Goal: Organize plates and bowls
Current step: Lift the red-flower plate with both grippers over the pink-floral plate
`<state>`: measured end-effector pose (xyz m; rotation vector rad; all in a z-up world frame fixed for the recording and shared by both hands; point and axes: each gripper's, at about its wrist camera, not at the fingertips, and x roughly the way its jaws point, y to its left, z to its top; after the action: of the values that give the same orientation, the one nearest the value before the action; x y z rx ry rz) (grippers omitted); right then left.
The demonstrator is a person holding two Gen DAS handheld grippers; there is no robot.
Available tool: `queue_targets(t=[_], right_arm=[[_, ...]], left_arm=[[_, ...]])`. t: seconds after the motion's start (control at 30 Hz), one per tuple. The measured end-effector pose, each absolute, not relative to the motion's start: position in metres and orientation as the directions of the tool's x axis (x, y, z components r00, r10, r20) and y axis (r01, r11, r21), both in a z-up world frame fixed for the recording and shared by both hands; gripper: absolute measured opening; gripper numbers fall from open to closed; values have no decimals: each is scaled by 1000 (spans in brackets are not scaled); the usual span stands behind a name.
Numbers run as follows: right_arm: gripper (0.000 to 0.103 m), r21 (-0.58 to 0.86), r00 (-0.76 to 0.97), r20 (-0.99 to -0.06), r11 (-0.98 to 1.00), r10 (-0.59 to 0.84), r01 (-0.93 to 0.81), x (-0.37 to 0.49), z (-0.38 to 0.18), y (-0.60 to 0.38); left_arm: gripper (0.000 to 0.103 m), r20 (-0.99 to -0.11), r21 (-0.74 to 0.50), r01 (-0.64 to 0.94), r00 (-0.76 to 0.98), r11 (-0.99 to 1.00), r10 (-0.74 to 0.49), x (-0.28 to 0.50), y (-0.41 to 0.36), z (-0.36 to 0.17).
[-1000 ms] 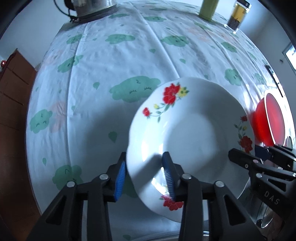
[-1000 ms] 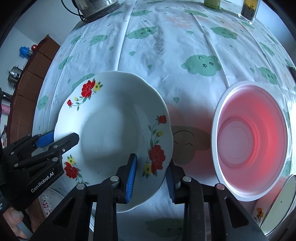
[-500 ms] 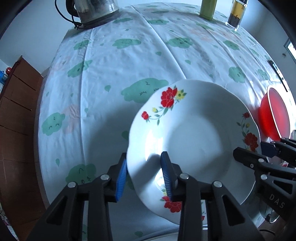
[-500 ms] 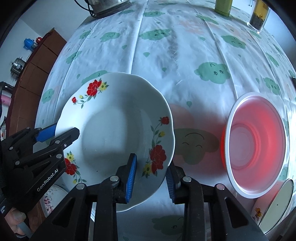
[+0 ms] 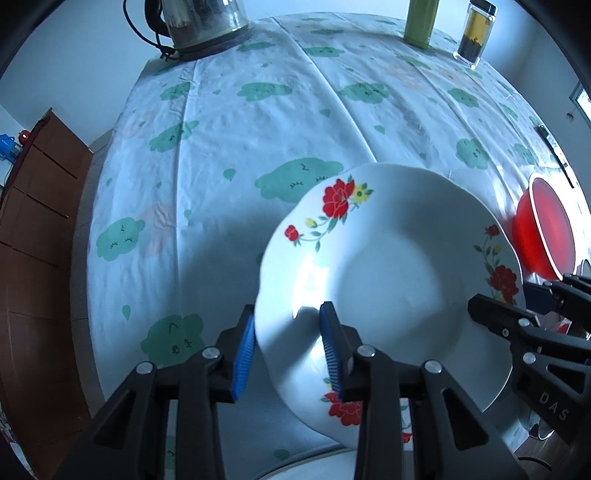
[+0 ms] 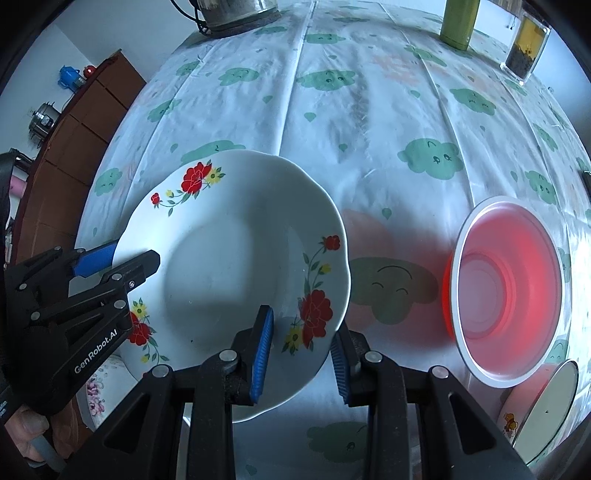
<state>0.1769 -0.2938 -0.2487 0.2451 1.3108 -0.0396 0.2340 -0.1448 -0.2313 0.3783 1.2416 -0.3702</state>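
A white deep plate with red flowers (image 5: 388, 280) is held above the table by both grippers. My left gripper (image 5: 288, 354) is shut on its left rim. My right gripper (image 6: 301, 350) is shut on its right rim, and the plate (image 6: 229, 273) shows whole in the right wrist view. The left gripper (image 6: 114, 260) shows at the plate's left edge there. The right gripper (image 5: 517, 317) shows at the plate's right edge in the left wrist view. A red bowl (image 6: 509, 288) sits on the tablecloth to the right, also in the left wrist view (image 5: 546, 236).
A kettle (image 5: 201, 22), a green bottle (image 5: 419, 22) and a jar (image 5: 474, 35) stand at the table's far edge. A wooden cabinet (image 5: 33, 221) is at left. Another floral dish (image 6: 99, 387) lies under the plate, and a pale dish (image 6: 546, 410) at right.
The plate has been lifted higher and drawn back toward the near edge; the table and red bowl look smaller and farther away. Both grips are unchanged.
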Motion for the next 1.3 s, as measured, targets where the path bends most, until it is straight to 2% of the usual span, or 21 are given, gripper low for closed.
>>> queue_targets(t=[1.3], right_arm=[[32,185,338,-927,982,162,38,120,-210,-268]], left_arm=[[32,-935,131,349,355,928,-2,167,-113,-188]])
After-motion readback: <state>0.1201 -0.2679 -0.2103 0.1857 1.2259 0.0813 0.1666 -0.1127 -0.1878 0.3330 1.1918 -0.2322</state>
